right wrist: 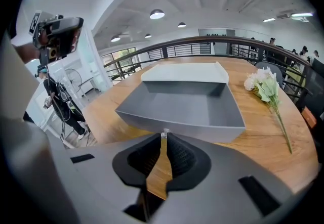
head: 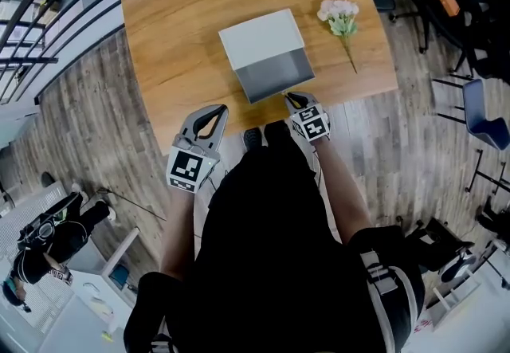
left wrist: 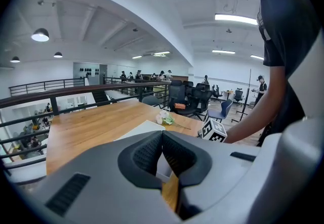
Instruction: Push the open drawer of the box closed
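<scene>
Right tool [right wrist: 163, 139] was clenched, its jaws drawn together with only a sliver of gap behind the tips; the tips sat at a small pale knob [right wrist: 163, 132] on the front wall of the drawer [right wrist: 188, 107], and whether they pinched it or merely touched it could not be told. Left tool [head: 216, 110] was clenched too, jaws meeting at the tips with nothing between them; it hung over the near edge of the desk [head: 179, 13], to the left of the drawer and apart from it.

The drawer was grey and stood pulled well out of the white box [head: 260, 36] toward the person; its inside showed bare in the right gripper view. The box lay near the middle of the wooden desk, its open side facing the person; the drawer's front wall reached close to the desk's near edge.

A small bunch of pale flowers [head: 340, 15] with a green stem lay on the desk to the right of the box, apart from it. From the left gripper view the marker cube [left wrist: 214, 131] of the right tool showed beyond the box, with the person's bare forearm behind it; dark office chairs and a railing stood far beyond the desk.
</scene>
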Action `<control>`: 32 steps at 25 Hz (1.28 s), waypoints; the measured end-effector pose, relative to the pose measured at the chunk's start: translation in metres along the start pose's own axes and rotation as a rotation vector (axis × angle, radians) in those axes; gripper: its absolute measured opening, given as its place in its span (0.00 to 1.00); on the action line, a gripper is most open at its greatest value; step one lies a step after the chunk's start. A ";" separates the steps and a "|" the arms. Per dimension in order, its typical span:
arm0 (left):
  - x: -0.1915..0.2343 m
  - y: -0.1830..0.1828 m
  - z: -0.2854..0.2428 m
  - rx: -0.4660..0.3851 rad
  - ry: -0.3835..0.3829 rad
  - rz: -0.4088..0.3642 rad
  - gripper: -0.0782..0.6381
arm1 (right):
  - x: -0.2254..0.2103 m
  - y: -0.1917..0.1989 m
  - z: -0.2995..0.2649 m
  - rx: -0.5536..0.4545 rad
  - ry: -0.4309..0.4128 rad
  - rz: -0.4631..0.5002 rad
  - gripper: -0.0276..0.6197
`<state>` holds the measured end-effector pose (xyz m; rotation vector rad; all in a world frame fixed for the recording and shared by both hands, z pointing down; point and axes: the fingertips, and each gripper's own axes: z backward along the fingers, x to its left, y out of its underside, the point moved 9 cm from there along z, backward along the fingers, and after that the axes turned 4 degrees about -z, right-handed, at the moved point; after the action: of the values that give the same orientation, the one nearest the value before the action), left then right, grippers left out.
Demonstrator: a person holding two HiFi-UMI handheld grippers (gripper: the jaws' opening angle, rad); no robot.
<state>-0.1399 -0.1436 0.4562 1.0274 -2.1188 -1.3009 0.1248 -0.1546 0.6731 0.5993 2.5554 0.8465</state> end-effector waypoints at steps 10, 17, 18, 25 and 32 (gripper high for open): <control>-0.003 0.004 0.001 0.011 -0.027 0.021 0.14 | -0.002 0.002 -0.019 0.050 -0.008 0.012 0.19; -0.009 0.000 -0.009 0.019 -0.015 0.021 0.14 | -0.007 0.001 -0.026 0.080 -0.031 0.020 0.18; -0.008 -0.001 -0.009 0.019 -0.017 0.022 0.14 | -0.007 0.000 -0.027 0.086 -0.035 0.019 0.18; -0.008 -0.005 -0.018 0.017 -0.031 0.028 0.14 | -0.013 -0.004 -0.023 0.095 -0.079 0.023 0.17; -0.005 -0.012 -0.022 0.012 -0.037 0.018 0.14 | -0.013 -0.009 -0.021 0.105 -0.102 0.039 0.17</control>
<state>-0.1172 -0.1549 0.4551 0.9946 -2.1603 -1.3097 0.1227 -0.1774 0.6863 0.7074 2.5144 0.6793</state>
